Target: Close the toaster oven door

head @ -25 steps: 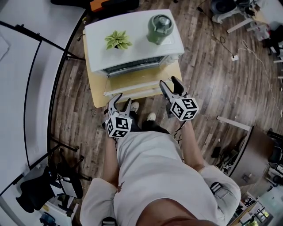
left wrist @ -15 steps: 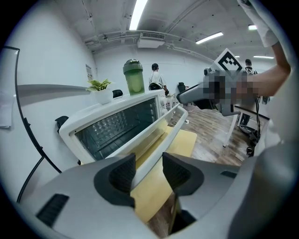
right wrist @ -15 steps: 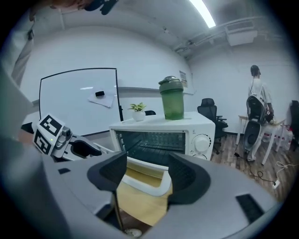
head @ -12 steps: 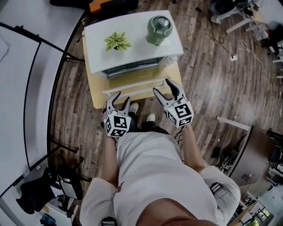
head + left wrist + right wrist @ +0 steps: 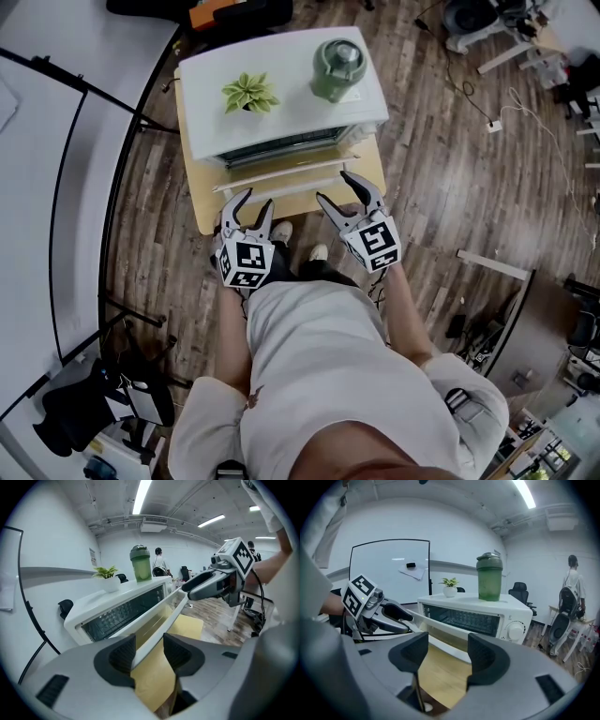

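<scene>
Currently, item in hand: a white box-shaped metal toaster oven (image 5: 281, 103), sitting along the far edge of a small pale wooden table (image 5: 200, 187). Its glass-fronted drop-down door (image 5: 286, 167) is standing part-way raised over the near half of the table and is not yet shut.

Left gripper (image 5: 251, 199): working at the door's left end, towards the table's near-left corner. Its jaws are parting slightly and standing narrowly apart. The door's white top rail (image 5: 171, 618) is running between the pads without being pinched.

Right gripper (image 5: 331, 185): working at the rail's right end. Its jaws are standing wide apart and clamping nothing, with one finger appearing to touch the rail.

Accessories riding on the oven roof: a small potted green plant (image 5: 249, 92) and a green lidded plastic bottle (image 5: 336, 64).

Handling note: the step is probably going best as an even push. Both grippers should be lifting the rail together, up and away towards the far edge, so the door is not twisting on its hinge. The closing should be slowing near the end, so the oven is not sliding and the plant and bottle are not toppling.
</scene>
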The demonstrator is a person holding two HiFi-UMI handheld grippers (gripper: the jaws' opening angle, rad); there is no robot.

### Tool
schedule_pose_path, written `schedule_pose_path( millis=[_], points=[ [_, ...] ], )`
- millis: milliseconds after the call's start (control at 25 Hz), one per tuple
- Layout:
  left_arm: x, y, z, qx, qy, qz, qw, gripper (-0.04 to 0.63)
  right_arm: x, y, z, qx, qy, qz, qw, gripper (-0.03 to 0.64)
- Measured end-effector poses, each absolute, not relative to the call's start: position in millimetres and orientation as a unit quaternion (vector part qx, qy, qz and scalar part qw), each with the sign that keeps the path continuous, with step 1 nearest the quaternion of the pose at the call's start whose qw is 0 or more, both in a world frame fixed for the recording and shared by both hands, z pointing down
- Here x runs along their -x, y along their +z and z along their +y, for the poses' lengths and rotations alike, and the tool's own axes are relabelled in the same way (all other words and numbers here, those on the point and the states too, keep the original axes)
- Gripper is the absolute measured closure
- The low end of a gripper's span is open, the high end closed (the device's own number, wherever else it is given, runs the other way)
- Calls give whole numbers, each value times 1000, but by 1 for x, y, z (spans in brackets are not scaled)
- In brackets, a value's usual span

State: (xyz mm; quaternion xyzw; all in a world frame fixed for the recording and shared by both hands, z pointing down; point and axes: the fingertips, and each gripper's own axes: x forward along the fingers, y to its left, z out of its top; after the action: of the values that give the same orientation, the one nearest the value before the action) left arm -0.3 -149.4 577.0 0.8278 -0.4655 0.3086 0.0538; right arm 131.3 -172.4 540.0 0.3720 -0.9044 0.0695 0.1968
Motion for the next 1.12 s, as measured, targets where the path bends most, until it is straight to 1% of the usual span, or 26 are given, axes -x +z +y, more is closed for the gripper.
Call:
schedule_pose_path(
  millis=[280, 1120],
  points=[
    [2, 570, -161, -827, 301, -472, 50, 414, -122, 551, -182, -357, 56, -905, 225, 356],
    [8, 556, -186, -827, 287, -481, 45, 413, -117, 540, -207, -366, 46, -905, 213, 364]
  ],
)
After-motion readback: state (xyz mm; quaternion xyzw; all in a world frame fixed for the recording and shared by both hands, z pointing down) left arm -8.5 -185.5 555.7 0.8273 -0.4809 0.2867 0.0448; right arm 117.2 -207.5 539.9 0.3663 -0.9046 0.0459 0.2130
